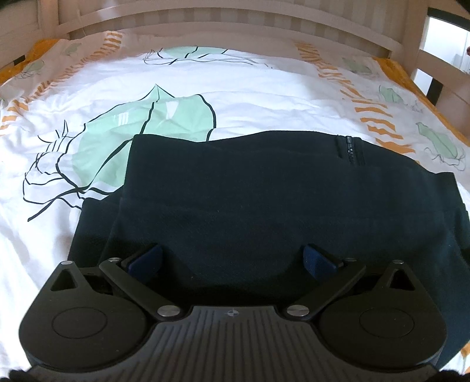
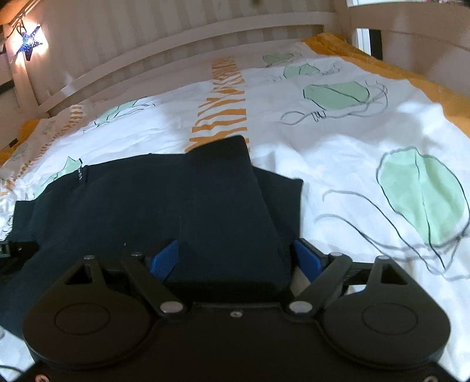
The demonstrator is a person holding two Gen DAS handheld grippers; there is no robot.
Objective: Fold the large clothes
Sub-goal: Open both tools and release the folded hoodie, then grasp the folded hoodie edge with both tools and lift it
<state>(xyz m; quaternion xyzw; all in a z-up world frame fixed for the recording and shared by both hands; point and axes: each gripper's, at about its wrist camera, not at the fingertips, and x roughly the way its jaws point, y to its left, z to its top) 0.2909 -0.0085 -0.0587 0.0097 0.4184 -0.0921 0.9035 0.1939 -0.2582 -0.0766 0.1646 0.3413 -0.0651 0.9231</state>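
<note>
A dark navy garment (image 1: 235,188) lies folded in layers on the bed, with a zipper (image 1: 351,151) near its far right corner. My left gripper (image 1: 233,260) is open just above the garment's near part, with its blue pads (image 1: 147,258) spread wide. In the right wrist view the garment (image 2: 164,199) shows with a folded flap reaching far. My right gripper (image 2: 235,258) is open with the garment's right near edge lying between its blue pads (image 2: 164,260).
The bed cover (image 1: 235,94) is white with green leaf prints and orange stripes. A pale wooden bed rail (image 1: 223,20) runs along the far side. A lit star lamp (image 2: 29,42) hangs on the wall at far left.
</note>
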